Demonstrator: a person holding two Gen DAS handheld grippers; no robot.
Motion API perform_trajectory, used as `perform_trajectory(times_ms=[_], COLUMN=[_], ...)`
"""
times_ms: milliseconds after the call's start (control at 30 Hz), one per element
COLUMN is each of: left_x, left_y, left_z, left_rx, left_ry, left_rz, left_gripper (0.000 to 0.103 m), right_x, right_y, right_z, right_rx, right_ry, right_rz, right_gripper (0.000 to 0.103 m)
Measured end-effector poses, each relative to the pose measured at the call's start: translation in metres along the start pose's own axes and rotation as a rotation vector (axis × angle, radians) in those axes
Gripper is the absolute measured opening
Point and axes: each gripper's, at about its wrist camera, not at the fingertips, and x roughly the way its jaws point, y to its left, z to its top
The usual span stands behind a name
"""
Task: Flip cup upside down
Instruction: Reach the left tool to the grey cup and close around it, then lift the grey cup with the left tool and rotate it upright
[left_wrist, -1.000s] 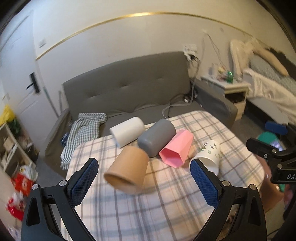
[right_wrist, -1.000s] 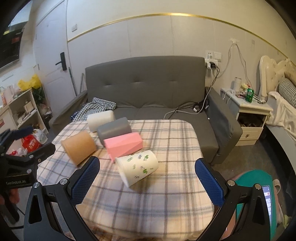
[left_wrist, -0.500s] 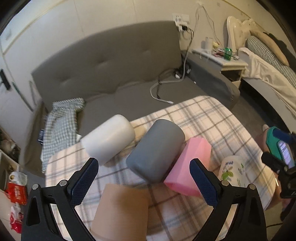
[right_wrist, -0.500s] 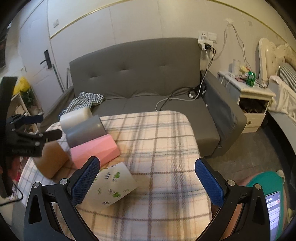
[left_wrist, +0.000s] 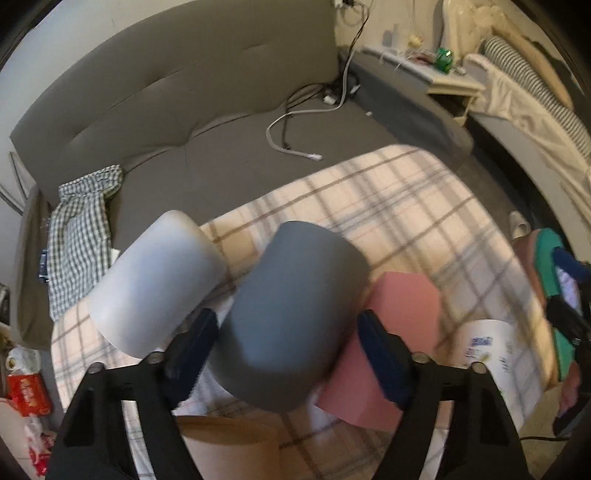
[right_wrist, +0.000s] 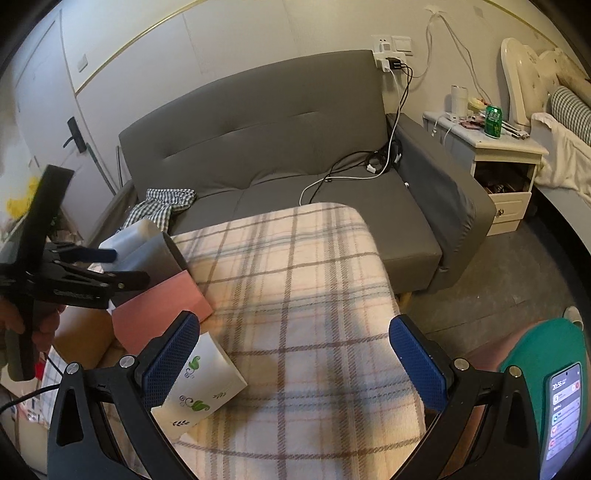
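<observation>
My L claw (left_wrist: 286, 356) straddles the grey cup (left_wrist: 291, 317), which lies on its side on the plaid table (left_wrist: 388, 206). Pads sit just beside its walls; can't tell if they're gripping yet. White cup (left_wrist: 155, 284) lies to its left, pink cup (left_wrist: 391, 343) to its right. My R claw (right_wrist: 291, 356) is spread wide w/ nothing in it, leaf-print cup (right_wrist: 199, 387) by its left pad.

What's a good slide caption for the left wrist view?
Left claw straddles the gray cup lying on its side on the plaid table, white cup and pink cup alongside.
</observation>
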Motion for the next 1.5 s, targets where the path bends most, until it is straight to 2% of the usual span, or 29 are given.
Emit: perform_trajectory(times_ms=[133, 467, 600, 700, 933, 1133, 1367, 1500], left_x=[0.006, 0.029, 0.029, 0.021, -0.029, -0.094, -0.167, -0.176], left_y=[-0.001, -0.018, -0.015, -0.011, -0.018, -0.032, -0.053, -0.068], left_z=[0.005, 0.012, 0.013, 0.011, 0.007, -0.006, -0.055, -0.093], left_rx=[0.017, 0.119, 0.099, 0.064, 0.002, -0.015, -0.082, -0.151], left_ry=[0.019, 0.079, 0.07, 0.04, -0.027, -0.102, -0.139, -0.108], left_rz=[-0.018, 0.025, 0.005, 0.018, 0.025, 0.03, 0.016, -0.003], left_gripper=[0.077, 0.08, 0.077, 0.077, 0.075, 0.075, 0.075, 0.075], right_x=[0.002, 0.007, 0.008, 0.006, -0.017, -0.068, -0.132, -0.157], right_y=[-0.002, -0.011, -0.014, -0.013, -0.011, 0.001, 0.018, 0.027], right_z=[-0.001, -0.005, -0.006, -0.005, 0.002, 0.009, 0.004, -0.006], right_rx=[0.012, 0.05, 0.067, 0.069, 0.069, 0.061, 0.031, 0.009], right_ry=[0.0, 0.009, 0.016, 0.013, -0.028, -0.113, -0.198, -0.218], right_rz=[0.007, 0.005, 0.005, 0.005, 0.013, 0.032, 0.058, 0.072], right_gripper=[0.103, 0.103, 0.103, 0.103, 0.103, 0.103, 0.103, 0.103])
